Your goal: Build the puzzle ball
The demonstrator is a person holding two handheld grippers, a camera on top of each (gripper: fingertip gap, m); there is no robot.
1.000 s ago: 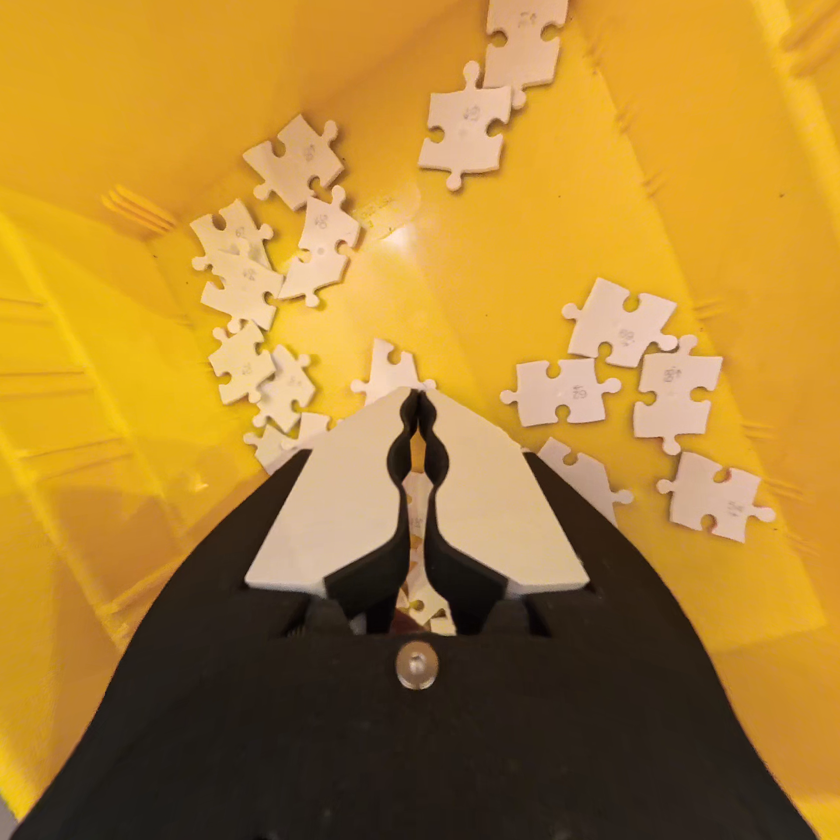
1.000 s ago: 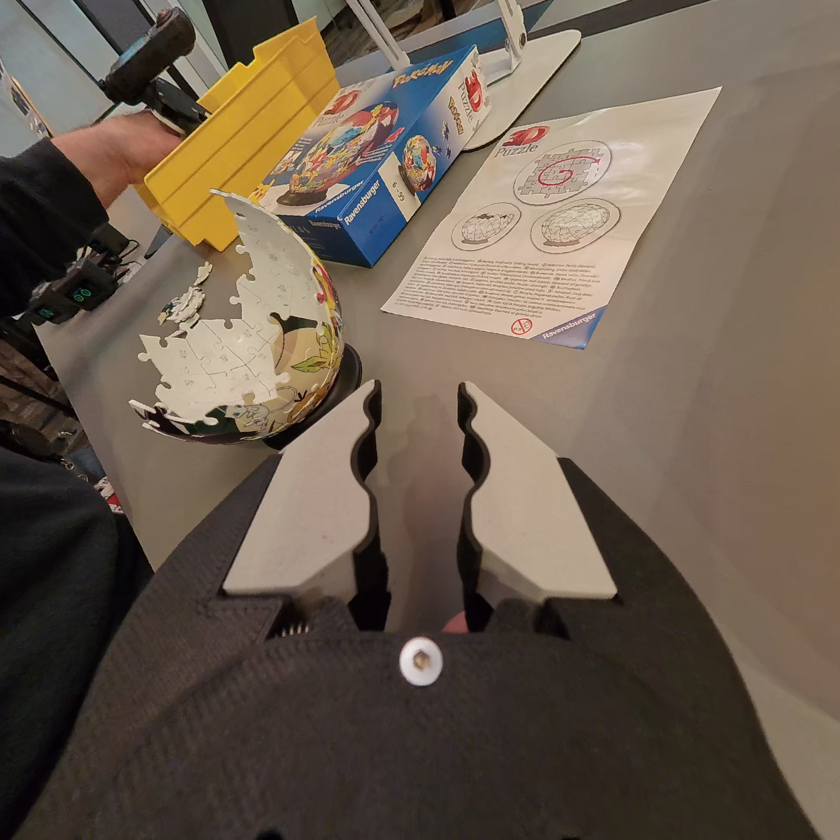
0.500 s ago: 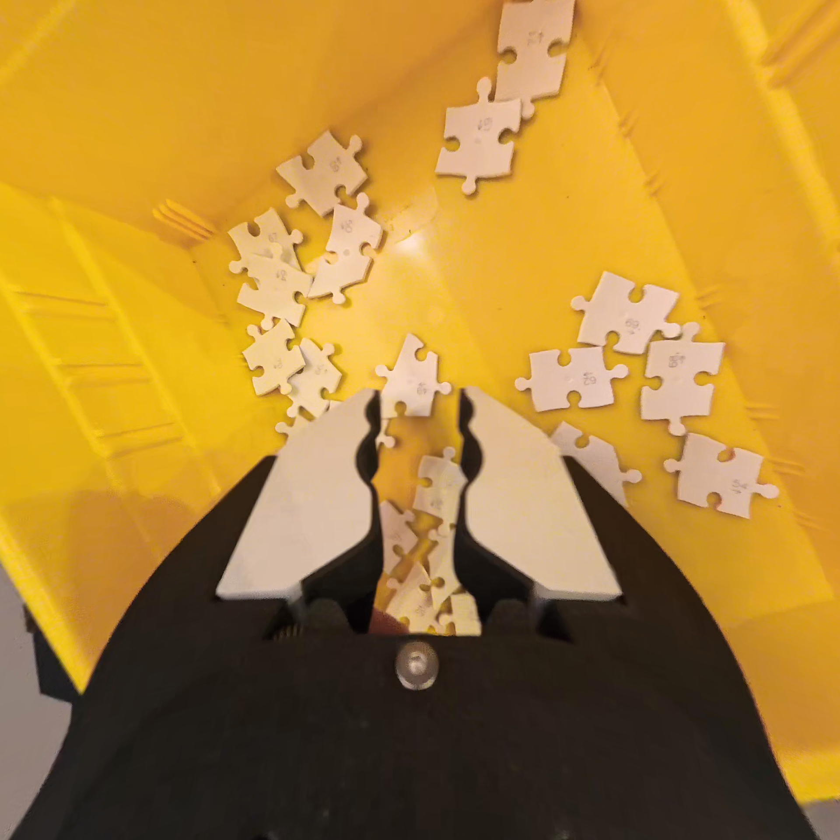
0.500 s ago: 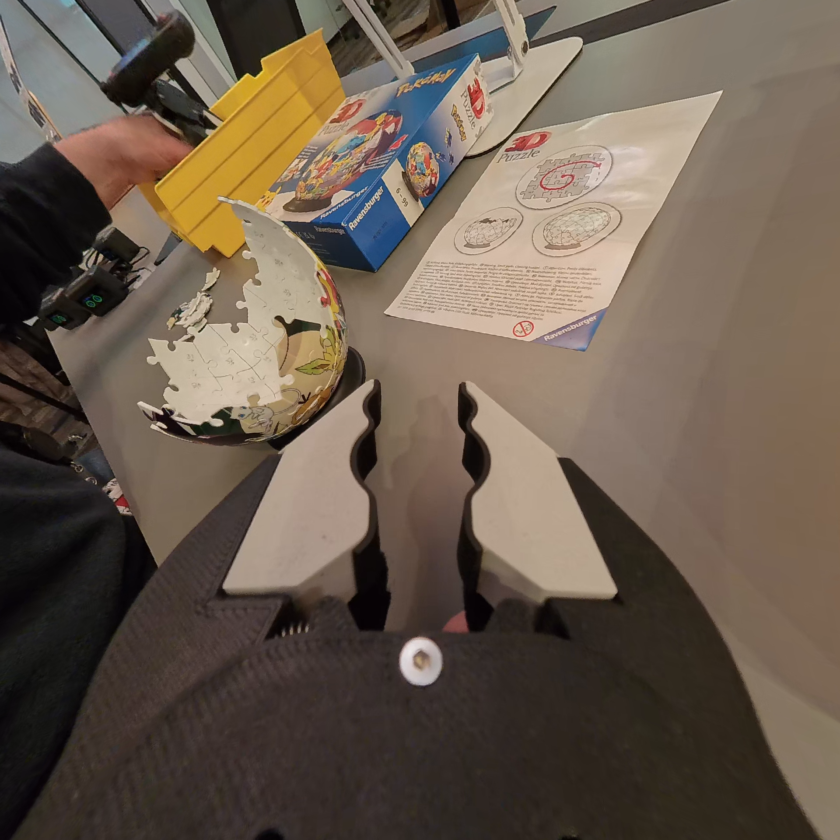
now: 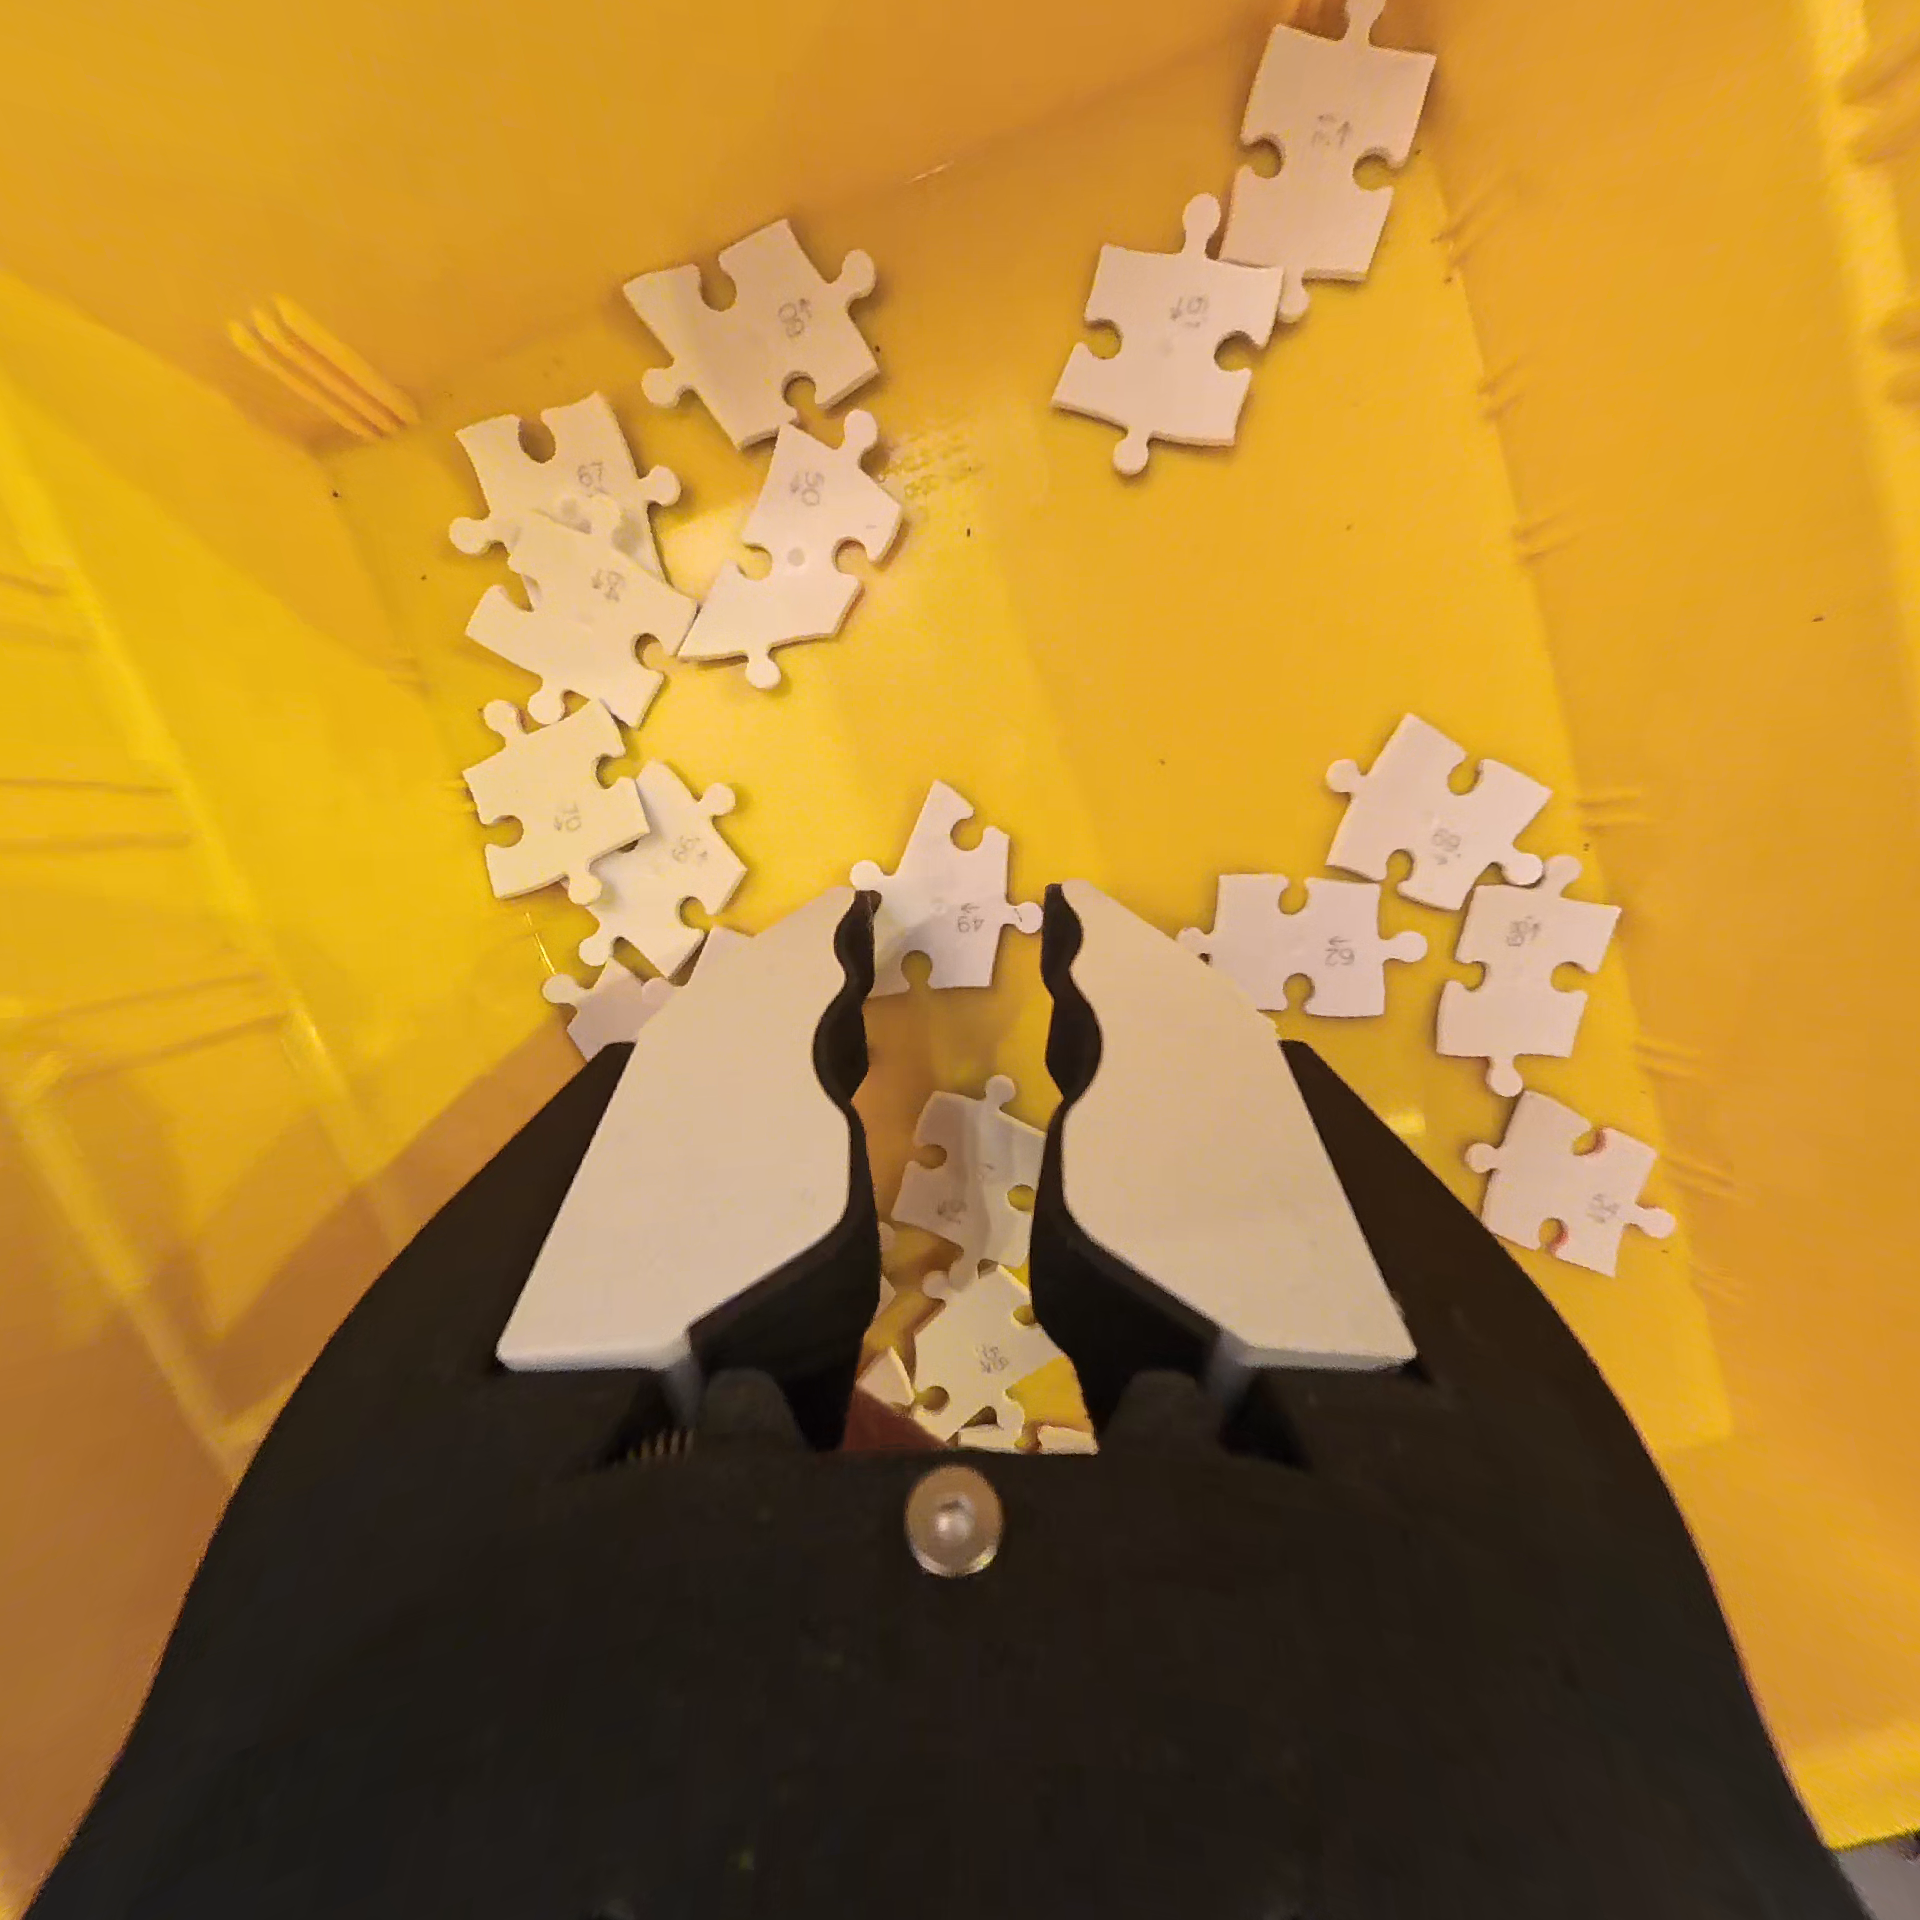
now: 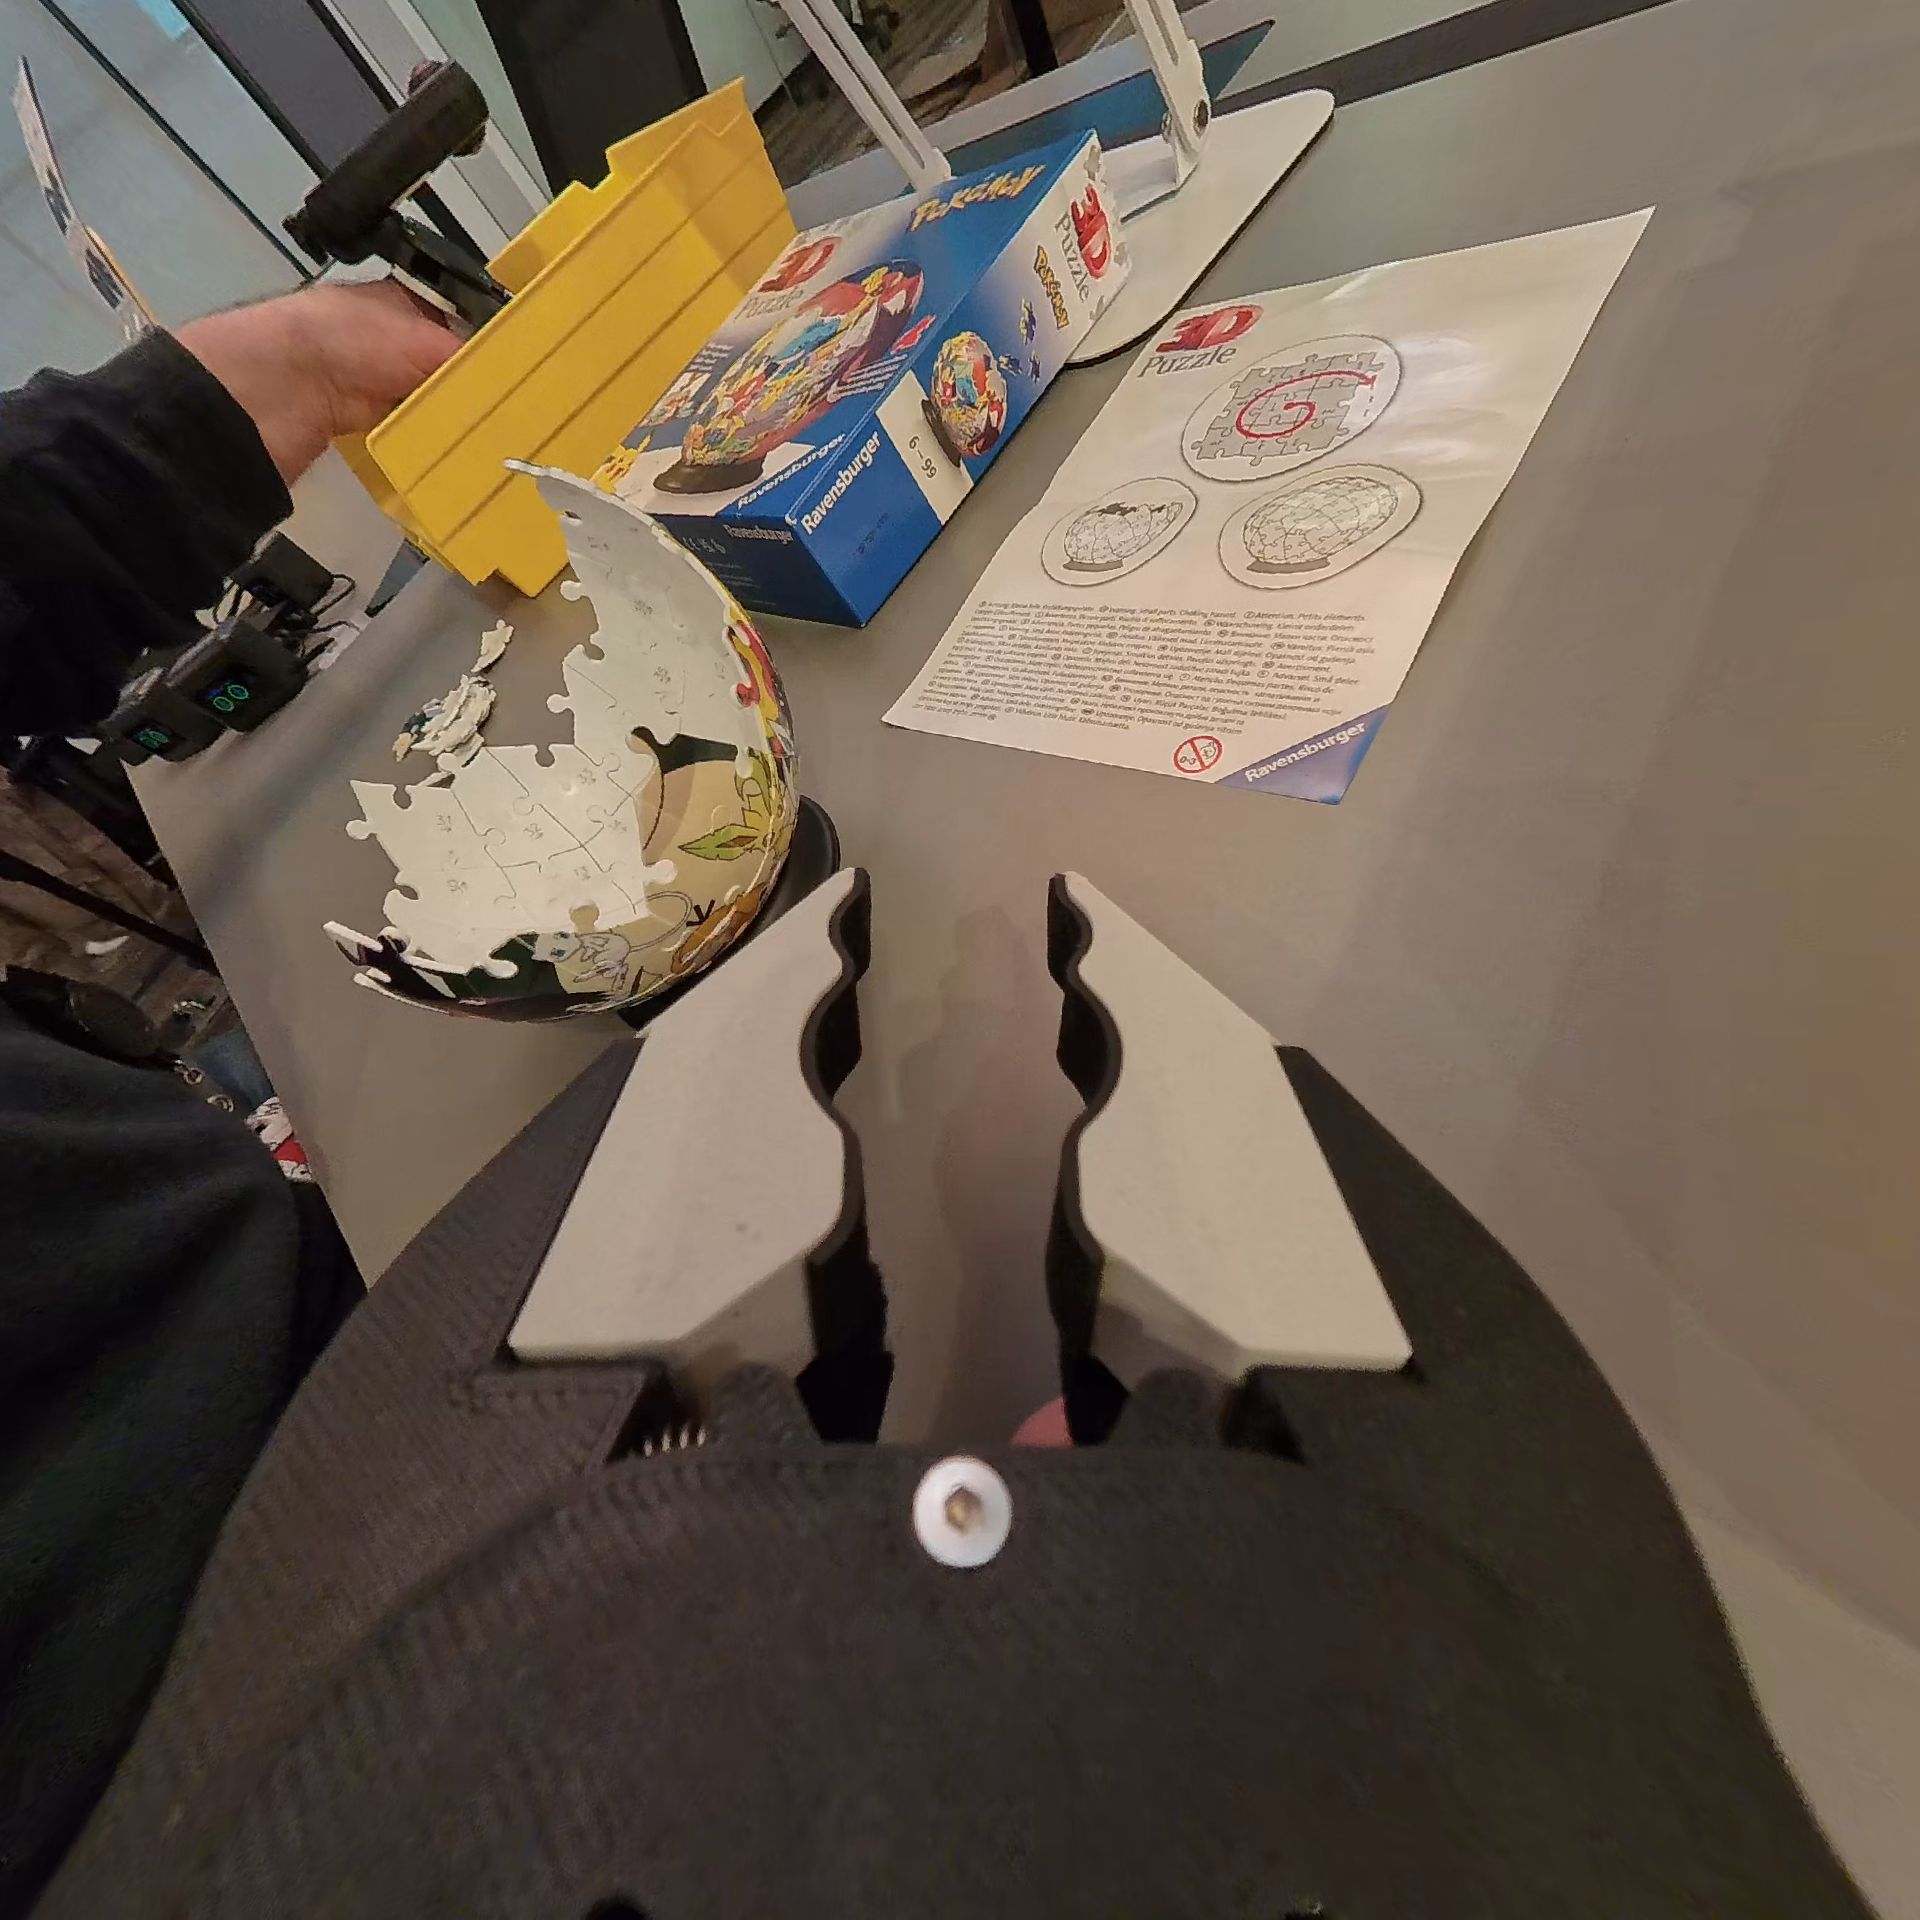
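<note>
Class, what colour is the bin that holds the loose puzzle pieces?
Yellow. The bin shows best in the left wrist view, its floor scattered with white puzzle pieces.

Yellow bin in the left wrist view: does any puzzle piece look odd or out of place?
Nothing stands out. The loose white pieces lie scattered, blank side up, on the yellow bin floor; some overlap at the left.

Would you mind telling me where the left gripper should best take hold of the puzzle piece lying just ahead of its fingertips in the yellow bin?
The left gripper is open, and the puzzle piece lies flat and alone on the yellow bin floor. Probably come straight down from above and pinch its two opposite edges across the solid middle, avoiding the small knobs. Being thin and flat, it may need one edge tipped up first.
</note>
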